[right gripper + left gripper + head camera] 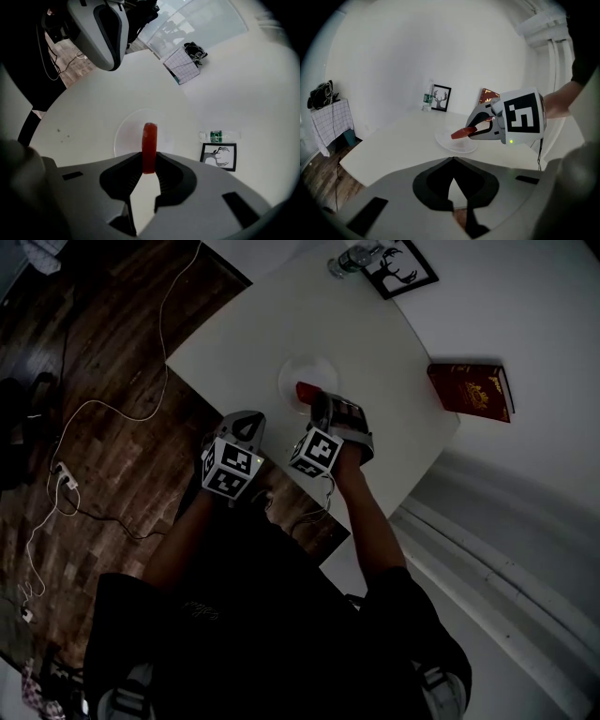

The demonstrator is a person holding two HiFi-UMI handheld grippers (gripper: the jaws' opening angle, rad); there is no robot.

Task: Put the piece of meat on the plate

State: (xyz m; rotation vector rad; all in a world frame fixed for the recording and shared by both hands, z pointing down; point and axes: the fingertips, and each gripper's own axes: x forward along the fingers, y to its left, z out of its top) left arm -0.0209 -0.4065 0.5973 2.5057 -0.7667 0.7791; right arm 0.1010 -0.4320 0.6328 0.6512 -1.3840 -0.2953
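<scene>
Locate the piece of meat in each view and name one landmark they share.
Head view: piece of meat above centre, over the plate.
Left gripper view: near centre, held in the right gripper, above the plate.
Right gripper view: just below centre, edge-on between the jaws.
Shared landmark: the deer picture.

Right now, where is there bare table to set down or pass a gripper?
The round clear plate is empty under the red meat piece in the right gripper. White table is bare between plate and plastic bottle with framed deer picture, and toward the red book. Crowded: the near edge, where the left gripper hangs.
</scene>
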